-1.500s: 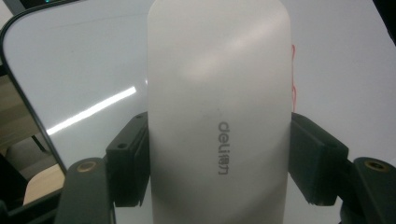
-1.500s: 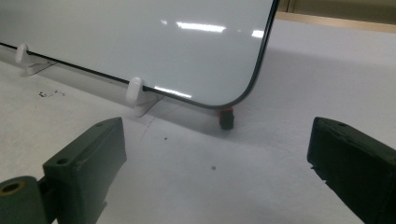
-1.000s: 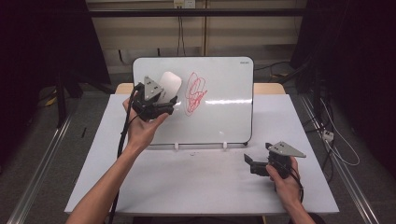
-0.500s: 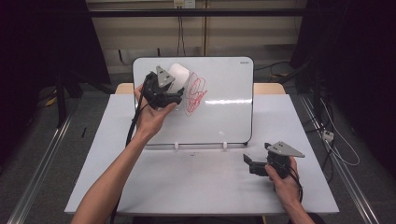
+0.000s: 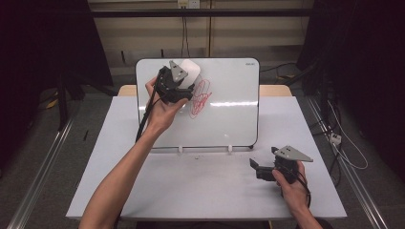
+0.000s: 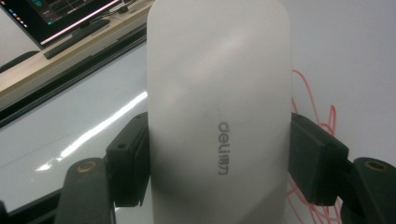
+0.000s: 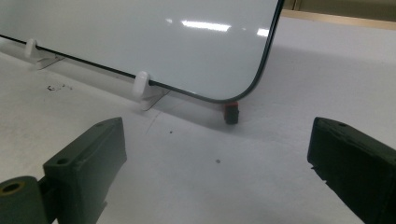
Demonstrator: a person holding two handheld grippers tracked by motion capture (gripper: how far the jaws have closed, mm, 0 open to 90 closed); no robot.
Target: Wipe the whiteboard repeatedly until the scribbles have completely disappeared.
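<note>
Carried rightward along the whiteboard (image 5: 224, 109) since the earlier frame, one white eraser (image 5: 192, 71) is now held beside the red scribble (image 5: 200, 98), clamped in the left gripper (image 5: 184, 81). Its "deli" lettering is legible solely from the left gripper view. The right gripper (image 5: 260, 169) rests gaping, empty; a small red-black object (image 7: 230, 112) is half hidden.

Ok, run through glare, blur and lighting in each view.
High view: a bright band of glare crosses the whiteboard beside the red scribble; the room's edges are dark. Left gripper view: the white eraser is soft and hazy up close, with a glare streak on the board behind. Right gripper view: light reflections top the board, and the near jaws are blurred.
</note>
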